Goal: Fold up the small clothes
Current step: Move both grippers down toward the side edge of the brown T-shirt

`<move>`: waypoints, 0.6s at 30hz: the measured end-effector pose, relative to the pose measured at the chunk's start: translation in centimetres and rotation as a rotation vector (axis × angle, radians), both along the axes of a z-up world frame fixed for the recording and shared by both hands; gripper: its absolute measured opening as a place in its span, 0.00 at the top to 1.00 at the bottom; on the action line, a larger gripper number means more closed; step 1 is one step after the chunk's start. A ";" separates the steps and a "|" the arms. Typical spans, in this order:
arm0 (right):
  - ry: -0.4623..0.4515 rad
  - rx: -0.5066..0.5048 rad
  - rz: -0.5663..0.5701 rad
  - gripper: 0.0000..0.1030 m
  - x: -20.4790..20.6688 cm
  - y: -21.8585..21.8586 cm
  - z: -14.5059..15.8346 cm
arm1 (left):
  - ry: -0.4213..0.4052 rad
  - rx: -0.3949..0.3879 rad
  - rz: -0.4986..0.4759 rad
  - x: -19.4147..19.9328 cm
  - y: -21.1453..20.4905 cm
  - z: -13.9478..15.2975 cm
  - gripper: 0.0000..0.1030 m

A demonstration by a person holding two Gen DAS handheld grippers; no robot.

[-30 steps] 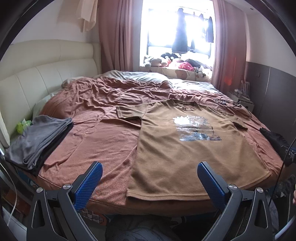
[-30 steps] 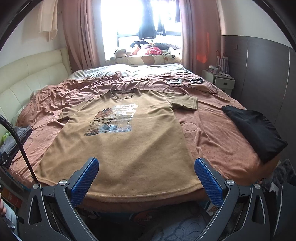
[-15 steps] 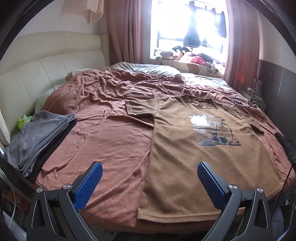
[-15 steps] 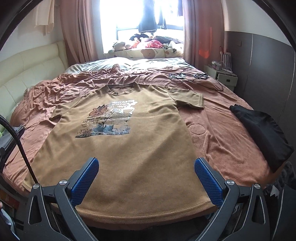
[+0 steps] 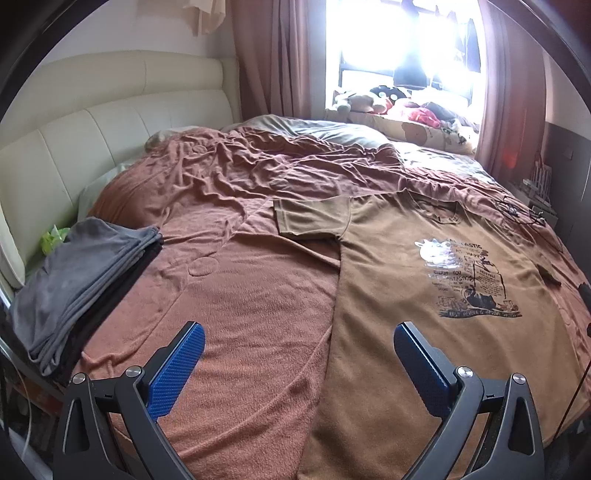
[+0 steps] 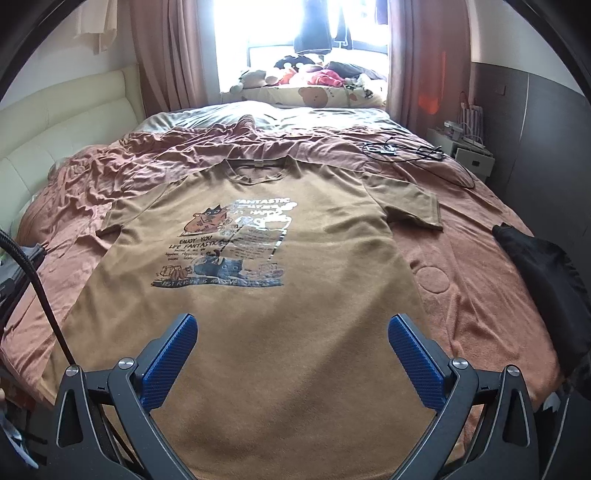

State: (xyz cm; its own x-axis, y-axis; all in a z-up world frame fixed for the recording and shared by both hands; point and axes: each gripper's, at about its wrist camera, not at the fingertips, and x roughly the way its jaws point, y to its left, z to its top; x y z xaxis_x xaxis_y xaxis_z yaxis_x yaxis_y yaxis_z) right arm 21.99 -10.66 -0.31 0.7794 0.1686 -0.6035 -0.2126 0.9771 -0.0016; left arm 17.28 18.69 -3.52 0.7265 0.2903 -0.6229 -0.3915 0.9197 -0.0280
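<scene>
Change since a second ago: both cameras have come forward and lower over the bed (image 5: 258, 314); the foot edge and the floor below it, seen earlier, are now out of frame, and the shirt fills more of each view. The shirt itself lies as it did.

T-shirt (image 6: 288, 295): tan, short-sleeved, printed front upward, spread flat on the rust-brown blanket. Long axis runs from the foot of the bed toward the window (image 6: 306, 33); collar at the far end, hem nearest the grippers. Sleeves spread out to either side. In the left wrist view the T-shirt (image 5: 443, 314) sits right of centre, its side edge running between the two fingers.

Left gripper (image 5: 299, 365): jaws spread wide, nothing between them; held low over the blanket and the shirt's side edge, pointing toward the headboard end.

Right gripper (image 6: 291, 354): jaws spread wide, holding nothing; held low over the shirt's lower middle, pointing along its length toward the collar.

Other items: folded grey clothes (image 5: 81, 280) at the bed's left edge; a black garment (image 6: 546, 273) at the right edge; black cables (image 6: 402, 151) on the far right of the blanket; soft toys (image 6: 306, 74) on the windowsill; a cream headboard (image 5: 92, 140).
</scene>
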 end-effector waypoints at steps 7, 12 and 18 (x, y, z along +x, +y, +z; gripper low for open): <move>0.043 0.016 0.079 0.00 5.4 2.9 -0.9 | 0.038 -0.032 -0.014 3.1 2.9 -1.2 0.00; 0.068 0.016 0.142 0.00 9.2 5.1 -1.4 | 0.035 -0.073 -0.026 5.4 5.6 -1.7 0.00; 0.062 0.034 0.197 0.05 12.9 7.4 -1.7 | 0.016 -0.137 -0.007 8.5 9.3 -1.8 0.09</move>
